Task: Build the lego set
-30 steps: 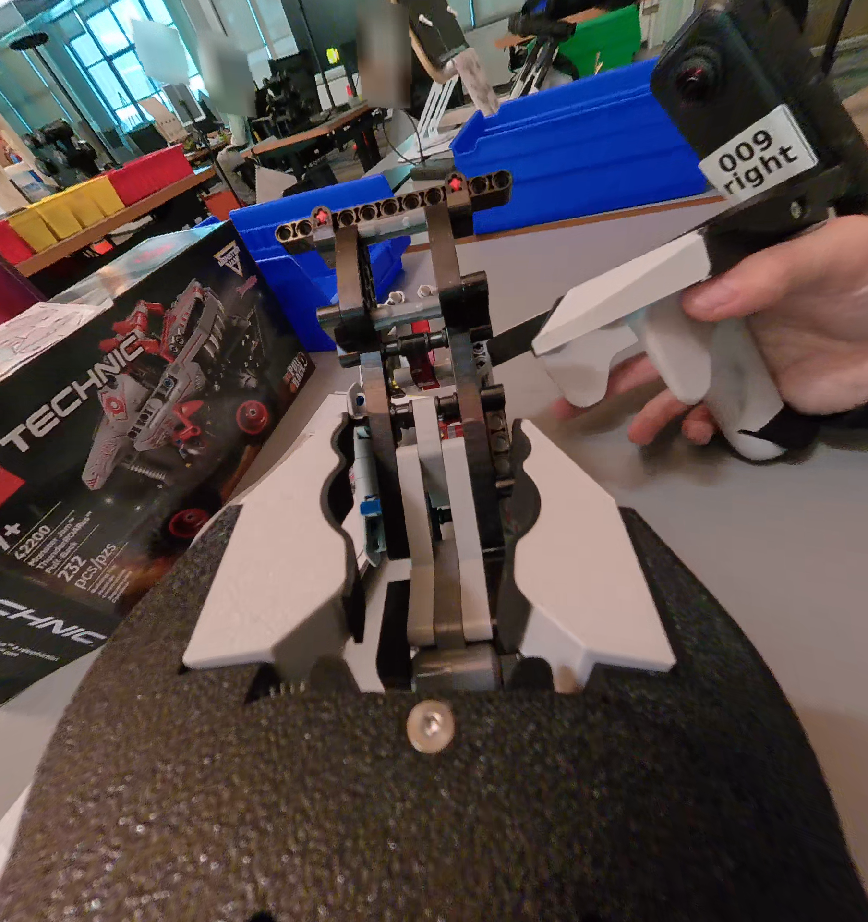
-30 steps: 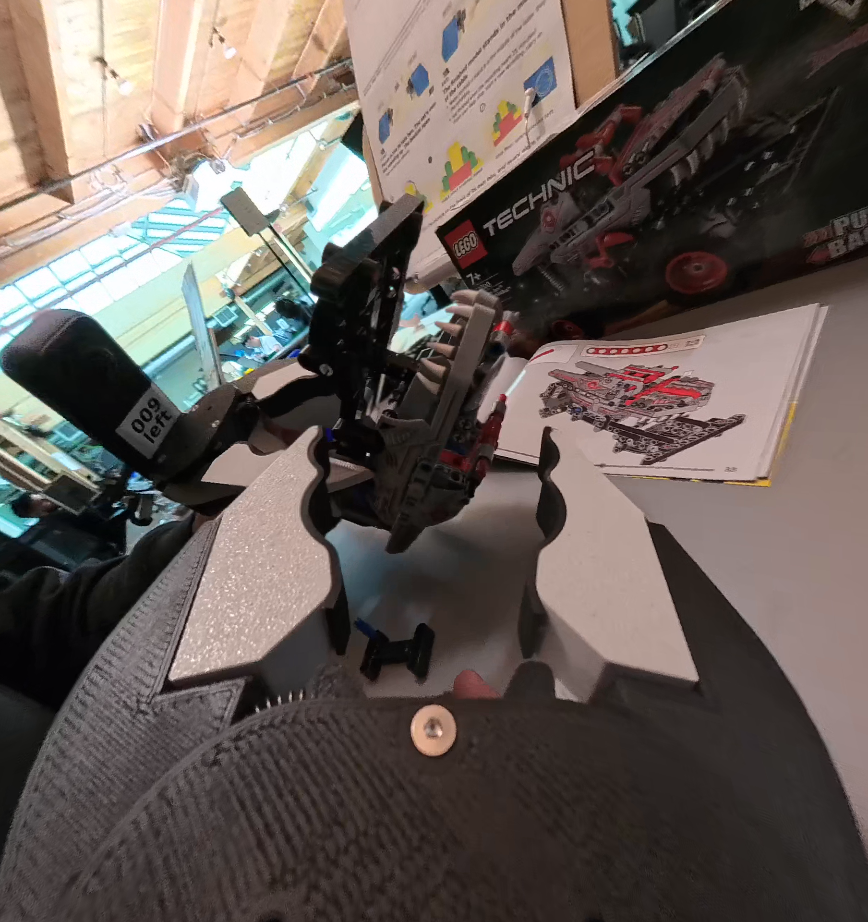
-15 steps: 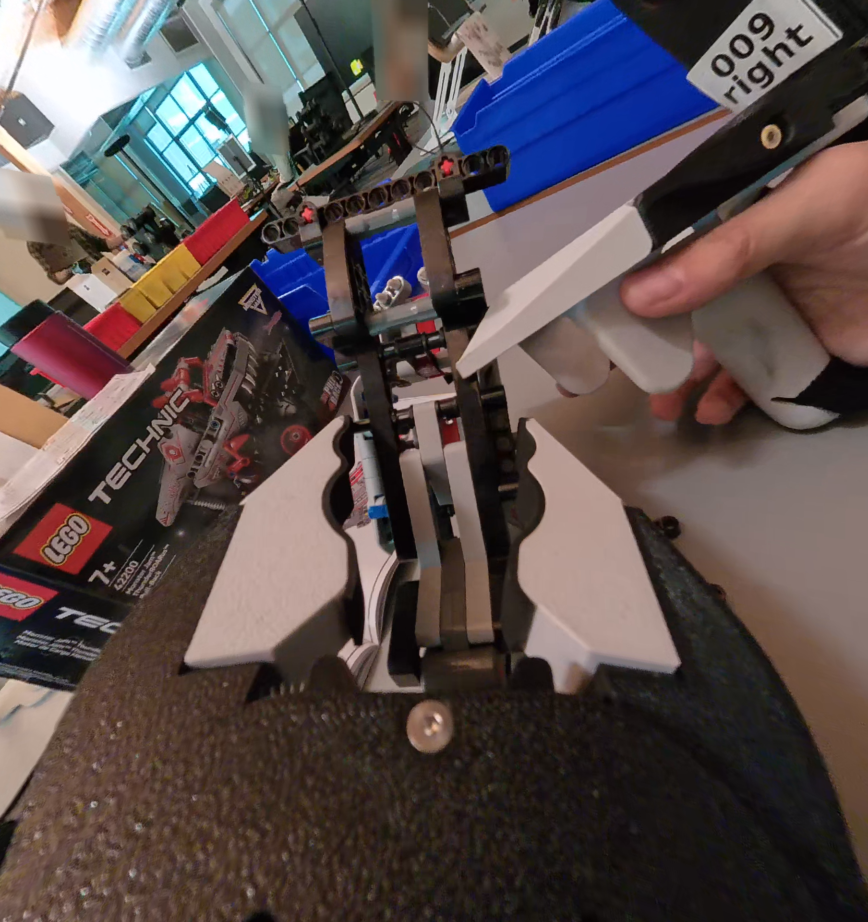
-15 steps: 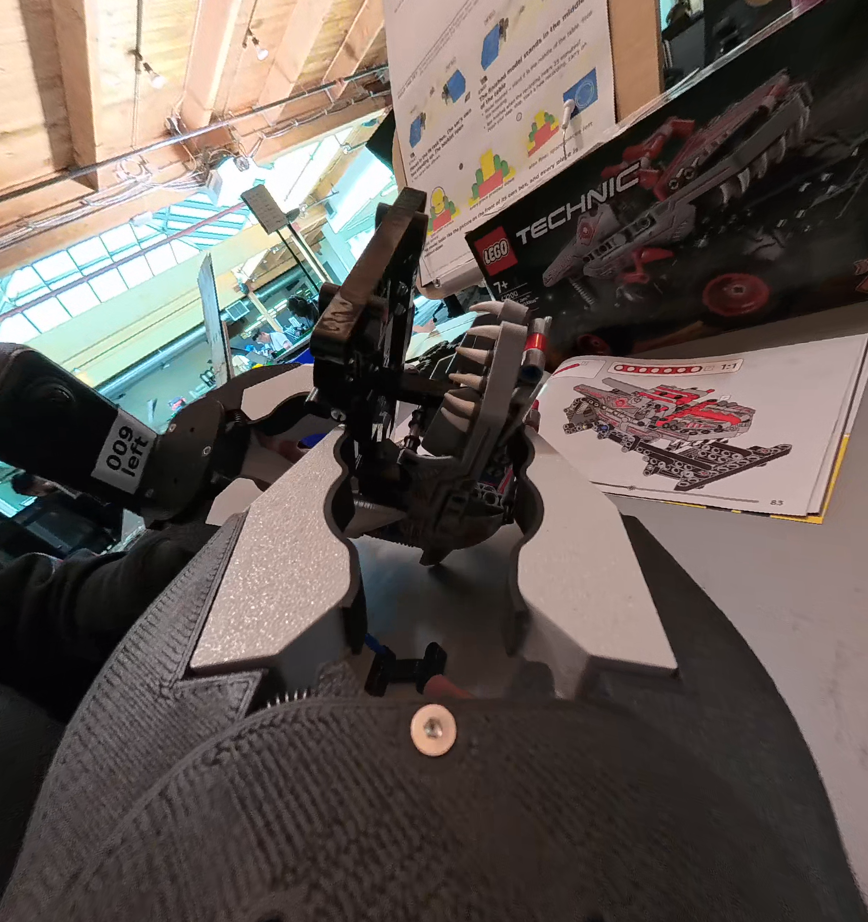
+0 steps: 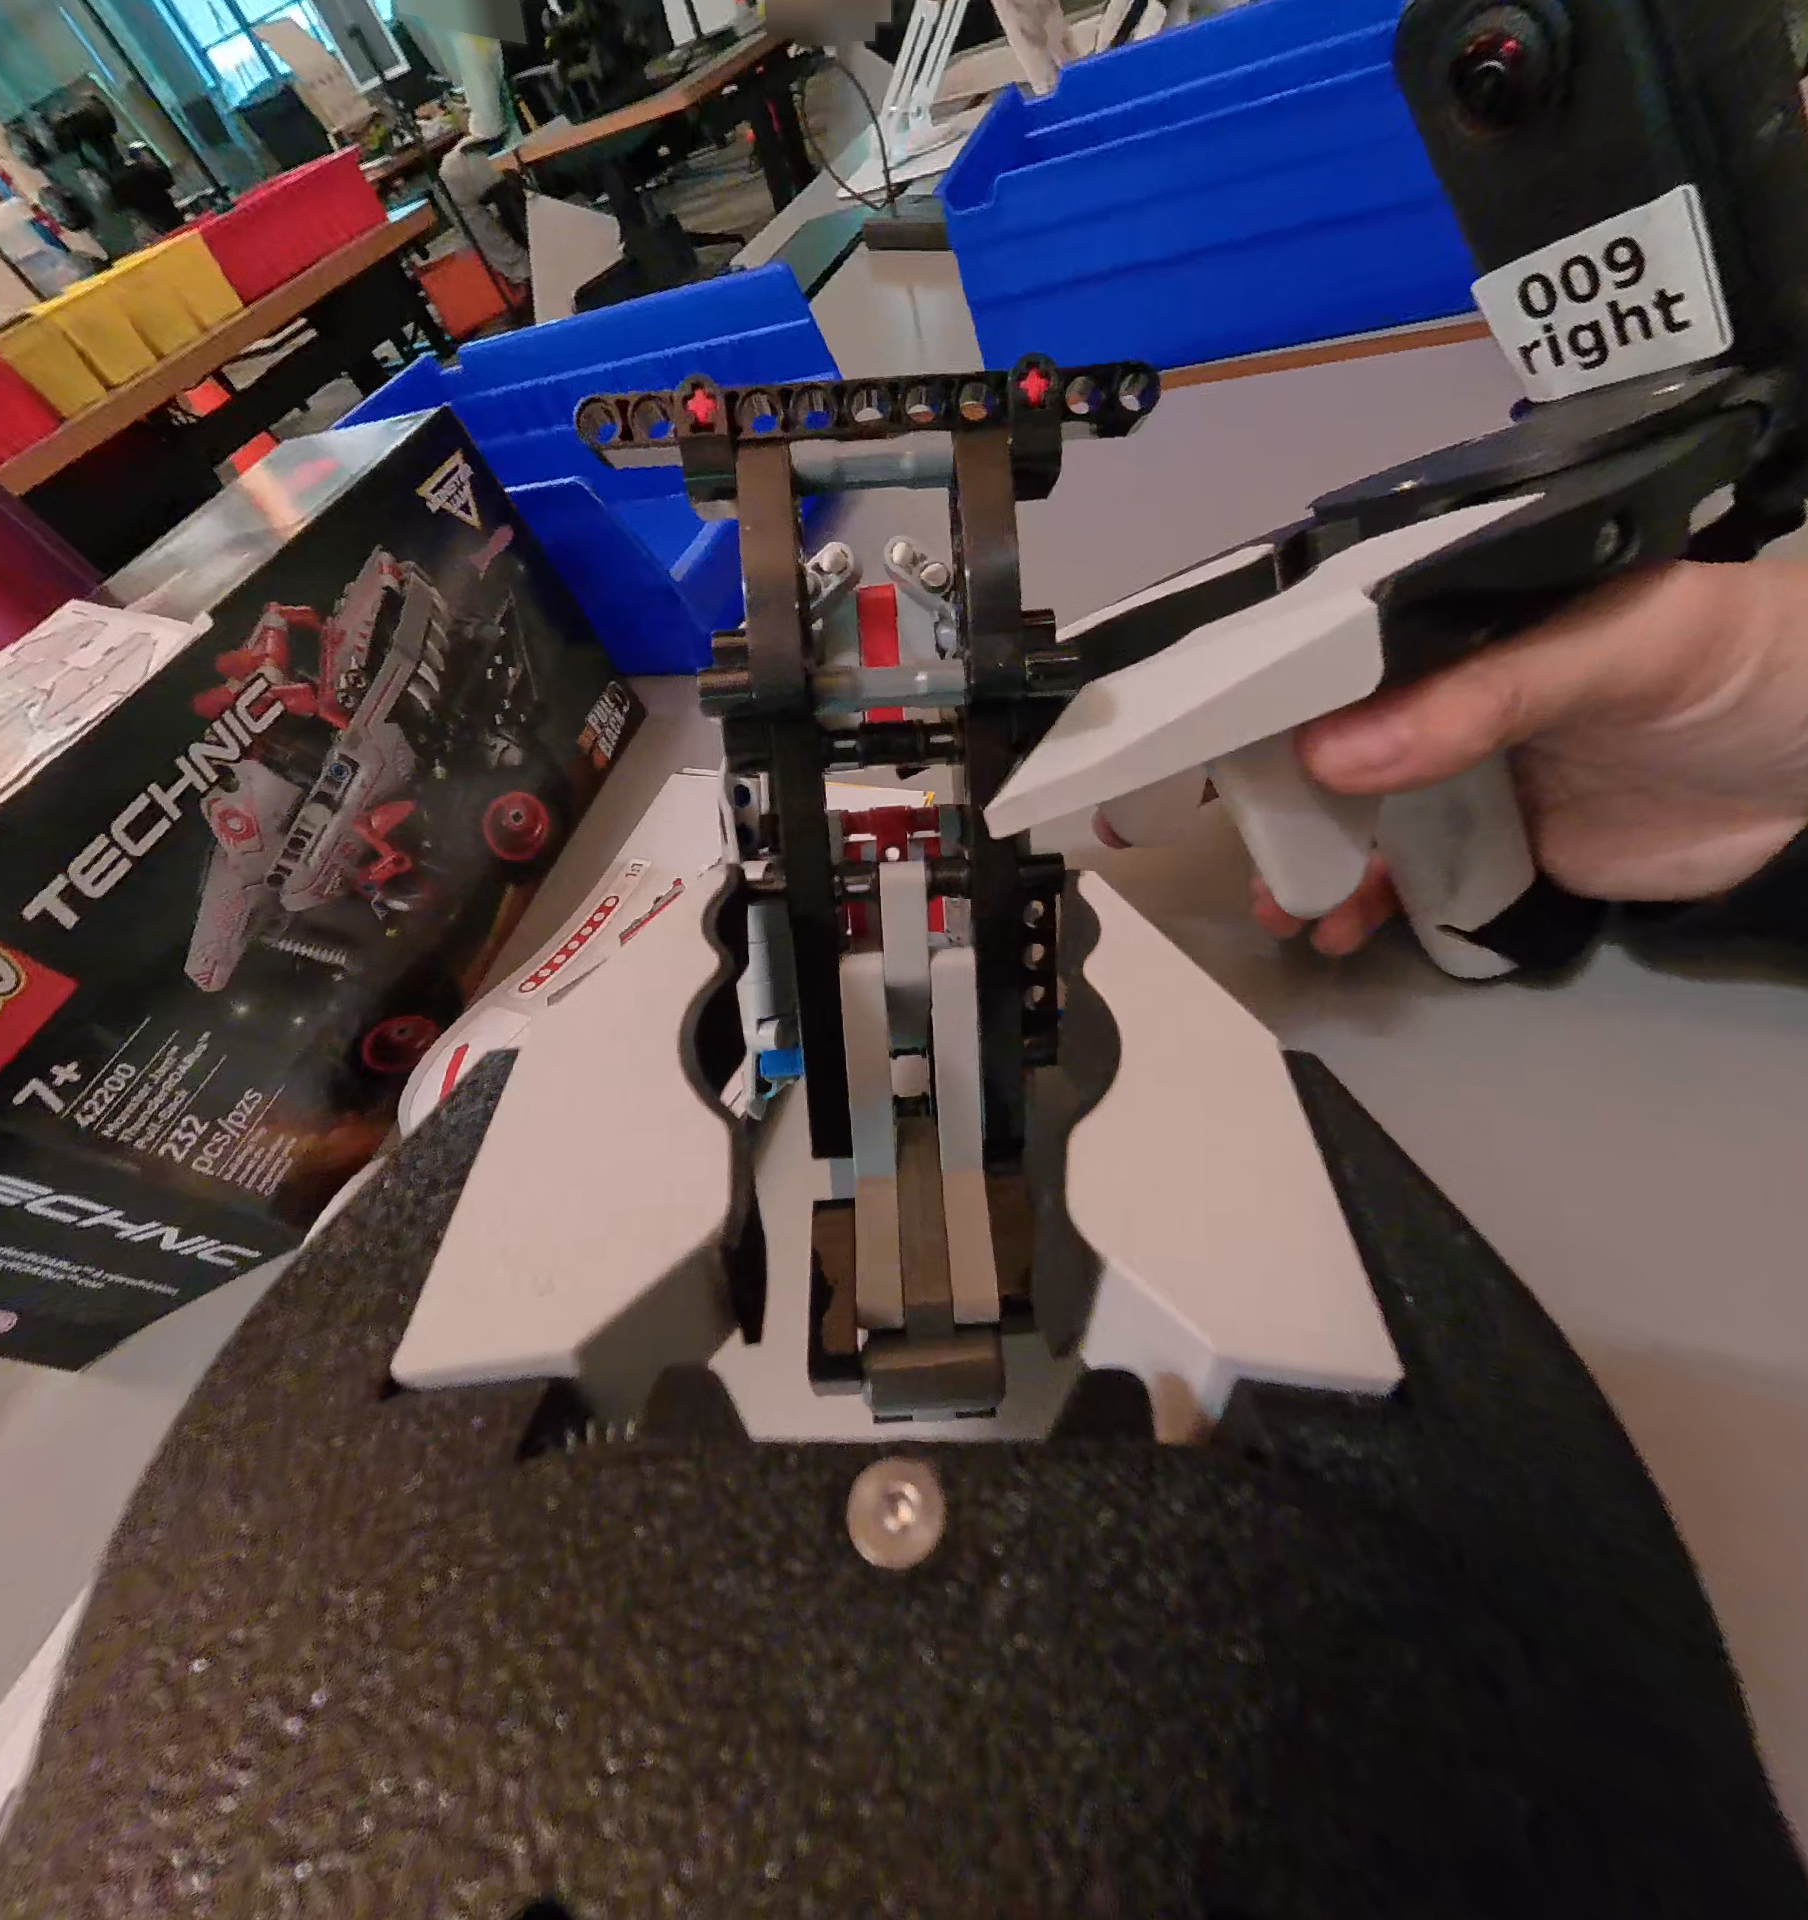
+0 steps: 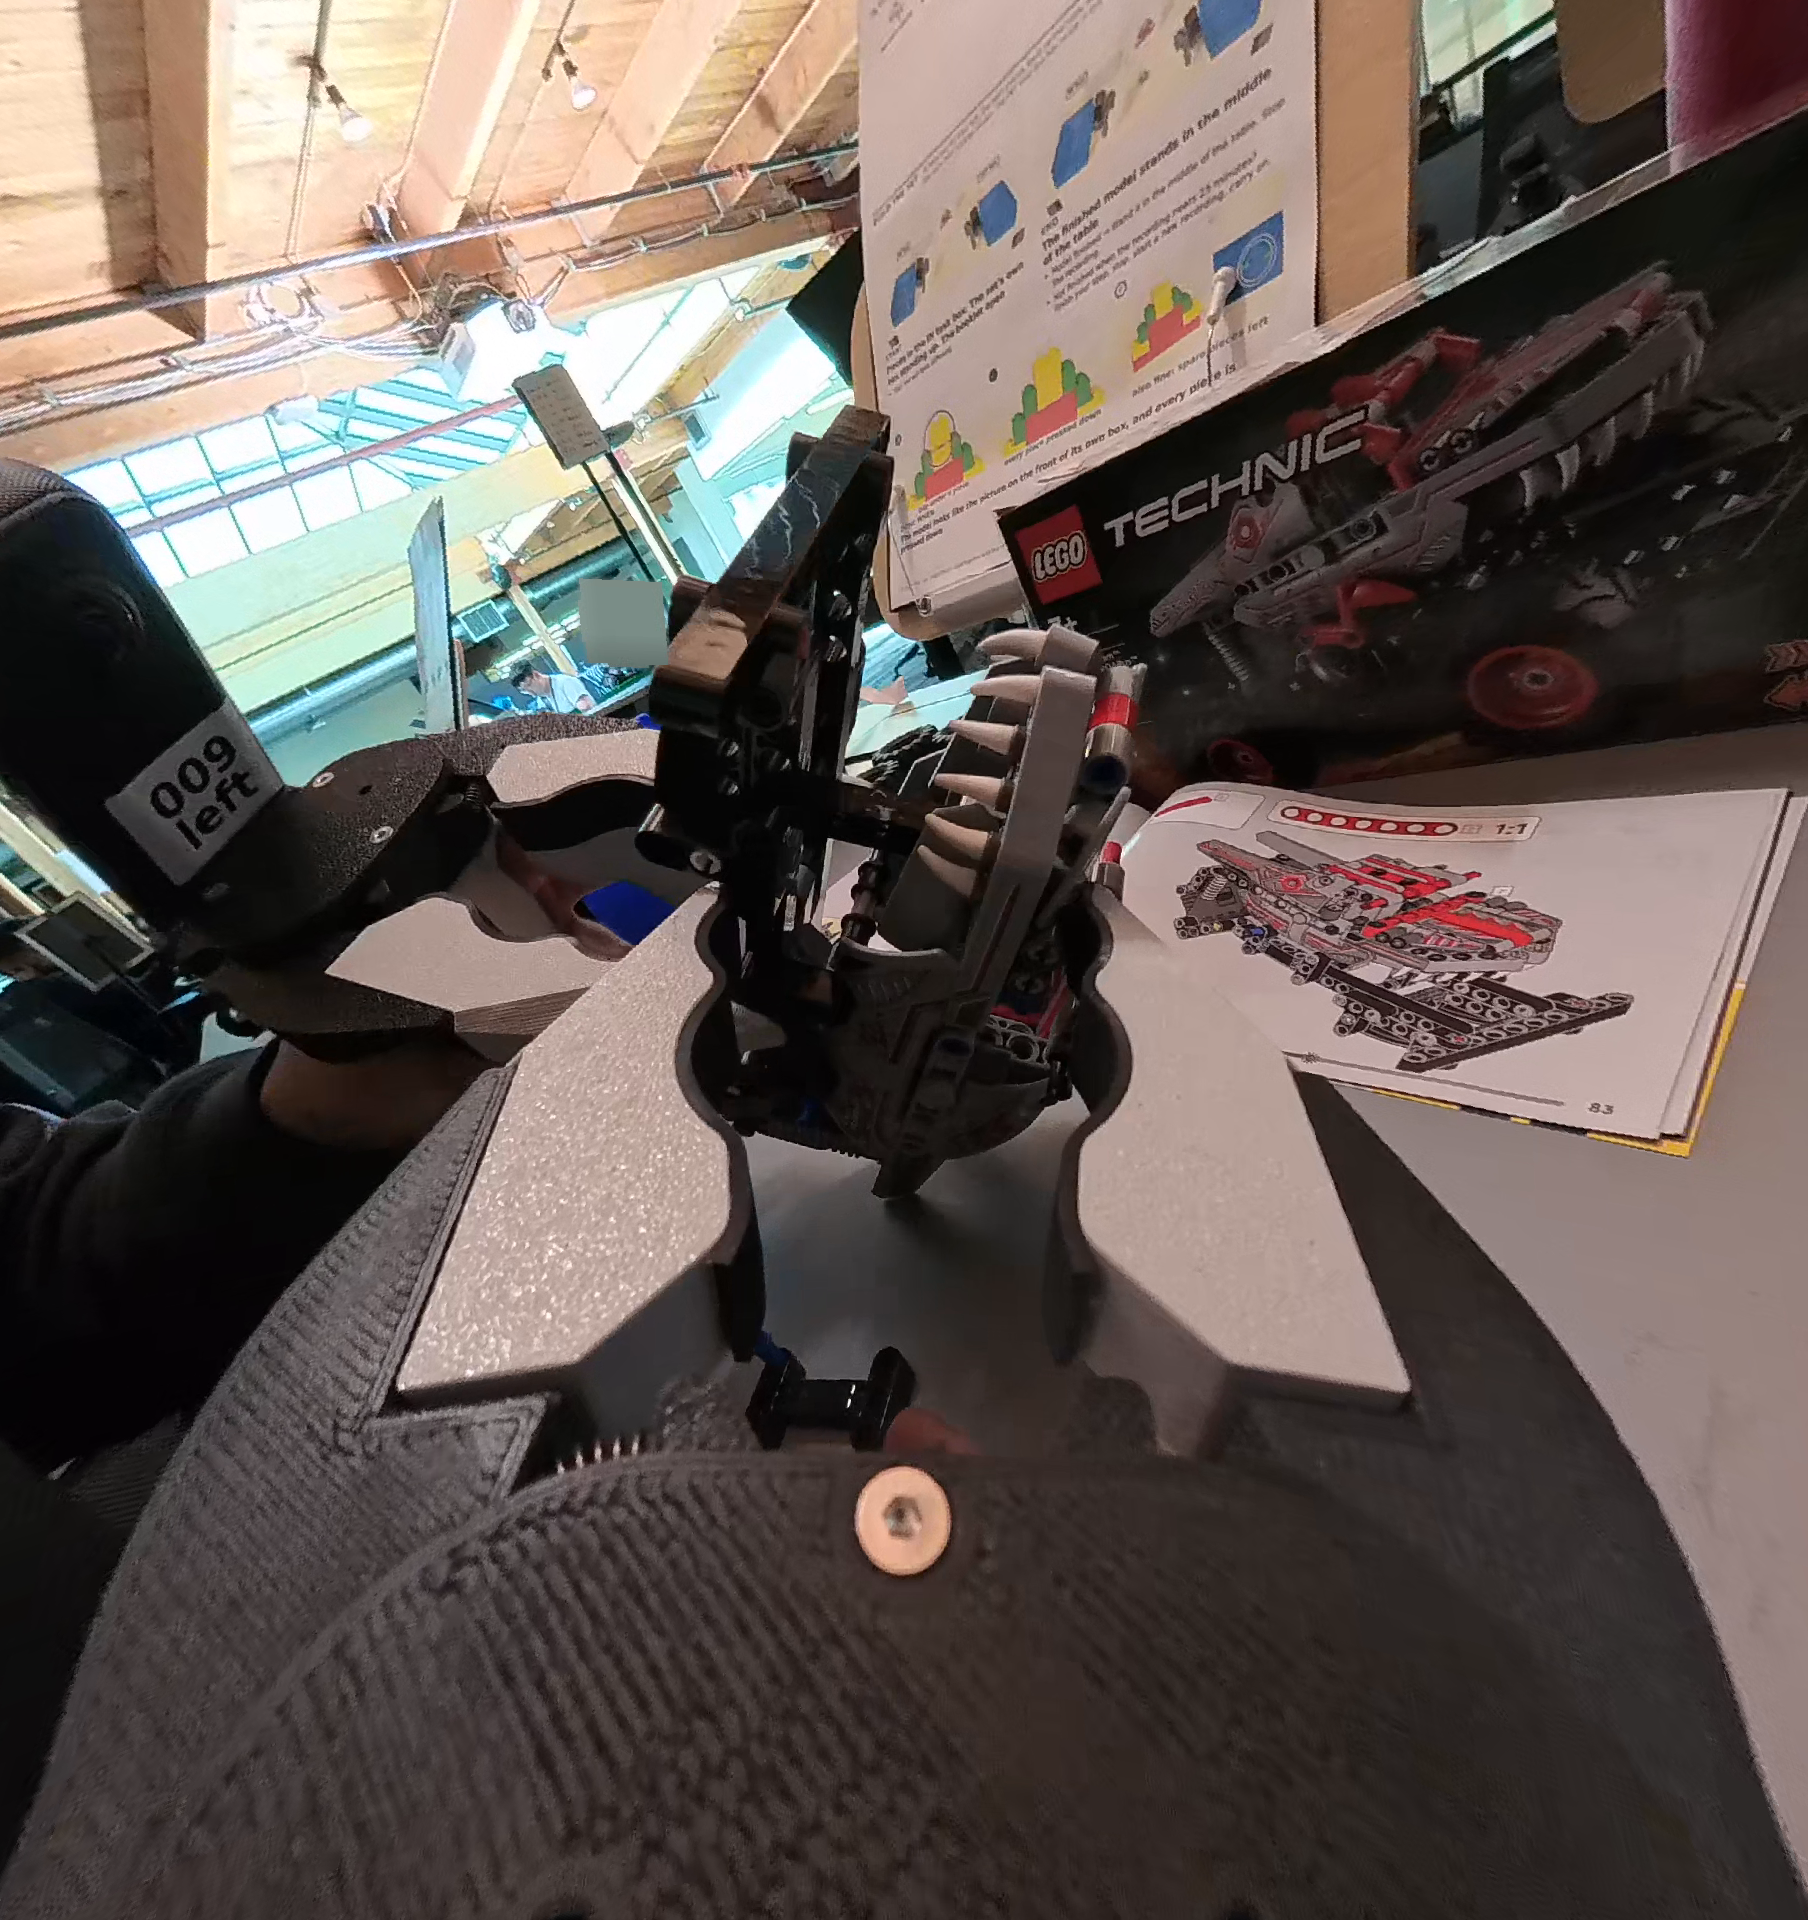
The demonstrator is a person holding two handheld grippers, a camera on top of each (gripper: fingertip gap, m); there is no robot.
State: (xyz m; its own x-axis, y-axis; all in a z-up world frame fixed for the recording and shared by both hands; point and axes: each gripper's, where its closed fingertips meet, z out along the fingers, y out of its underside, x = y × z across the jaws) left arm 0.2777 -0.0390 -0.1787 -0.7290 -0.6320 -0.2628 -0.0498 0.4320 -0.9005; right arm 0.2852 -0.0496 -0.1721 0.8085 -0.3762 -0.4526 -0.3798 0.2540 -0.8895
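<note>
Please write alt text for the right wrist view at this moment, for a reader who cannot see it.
The right gripper is shut on a partly built grey and black Lego model with white teeth, which the left gripper also holds from the left. An open instruction booklet and the black Lego box lie behind on the grey table.

Grey desk [image 5: 1606, 1143]; blue bins [image 5: 1191, 208]; red and yellow bins [image 5: 152, 281]; timber-beamed ceiling [image 6: 204, 135]; bright windows [image 6: 287, 468].
</note>
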